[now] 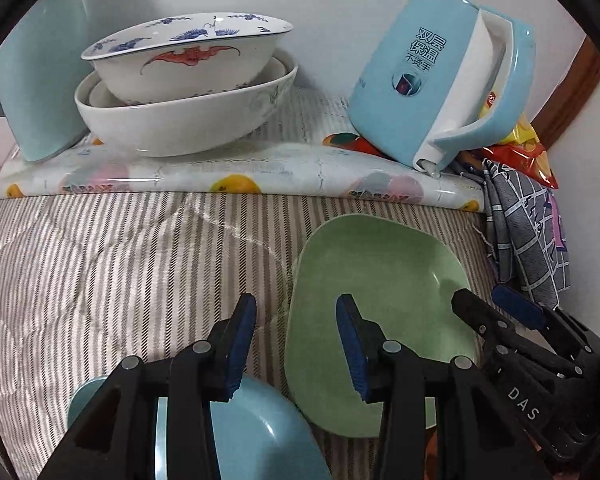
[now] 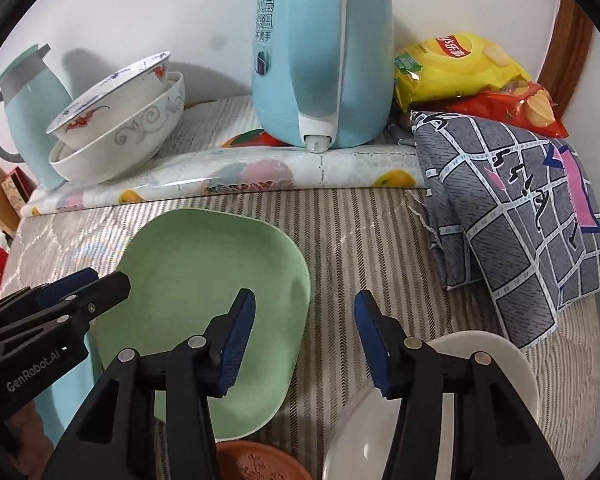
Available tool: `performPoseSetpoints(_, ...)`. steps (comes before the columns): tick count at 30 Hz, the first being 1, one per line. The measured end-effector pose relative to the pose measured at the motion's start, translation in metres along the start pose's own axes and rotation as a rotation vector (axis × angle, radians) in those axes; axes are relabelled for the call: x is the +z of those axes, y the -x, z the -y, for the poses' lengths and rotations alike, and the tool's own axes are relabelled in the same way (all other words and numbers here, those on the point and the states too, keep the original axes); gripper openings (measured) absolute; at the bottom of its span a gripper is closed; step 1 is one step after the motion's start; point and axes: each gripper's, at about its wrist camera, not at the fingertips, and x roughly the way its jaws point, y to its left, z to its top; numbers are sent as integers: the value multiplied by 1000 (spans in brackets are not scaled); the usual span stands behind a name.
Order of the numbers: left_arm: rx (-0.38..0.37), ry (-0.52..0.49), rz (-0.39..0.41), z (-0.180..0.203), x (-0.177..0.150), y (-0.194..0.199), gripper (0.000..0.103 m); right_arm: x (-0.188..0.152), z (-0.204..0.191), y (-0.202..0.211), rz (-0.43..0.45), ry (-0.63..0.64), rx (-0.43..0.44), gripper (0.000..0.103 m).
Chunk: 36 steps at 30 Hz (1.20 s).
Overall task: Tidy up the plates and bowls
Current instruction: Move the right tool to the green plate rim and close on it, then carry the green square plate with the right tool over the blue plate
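the pale green rounded-rectangular plastic plate lies flat on the striped grey-and-white tablecloth, hollow side up, between the two hand-held grippers. its long axis runs from the near edge of the table toward the far wall, leaning a little to the right at the far end in the left wrist view.

the left gripper hangs over the plate's left rim with its jaws apart and nothing between them; a light blue plastic bowl sits just under it on the near side. the right gripper straddles the plate's right rim, jaws also apart and empty, beside a white glossy bowl at near right. one gripper on each long side probably suits lifting the plate level.

the stacked white porcelain bowls wait at far left, likely the sorting spot.
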Motion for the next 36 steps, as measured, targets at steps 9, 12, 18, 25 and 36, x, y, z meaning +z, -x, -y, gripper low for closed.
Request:
performPoseSetpoints(9, 19, 1, -27, 0, 3, -14, 39, 6, -9, -10, -22, 44, -13, 49)
performPoseSetpoints(12, 20, 10, -38, -2, 4, -20, 39, 8, -11, -17, -40, 49, -30, 47)
performPoseSetpoints(18, 32, 14, -54, -6, 3, -30, 28, 10, -14, -26, -60, 69, -66, 33)
performPoseSetpoints(25, 6, -10, -25, 1, 6, -29, 9, 11, -11, -28, -36, 43, -47, 6)
performPoseSetpoints(36, -29, -8, 78, 5, 7, 15, 8, 14, -7, 18, 69, 2, -29, 6)
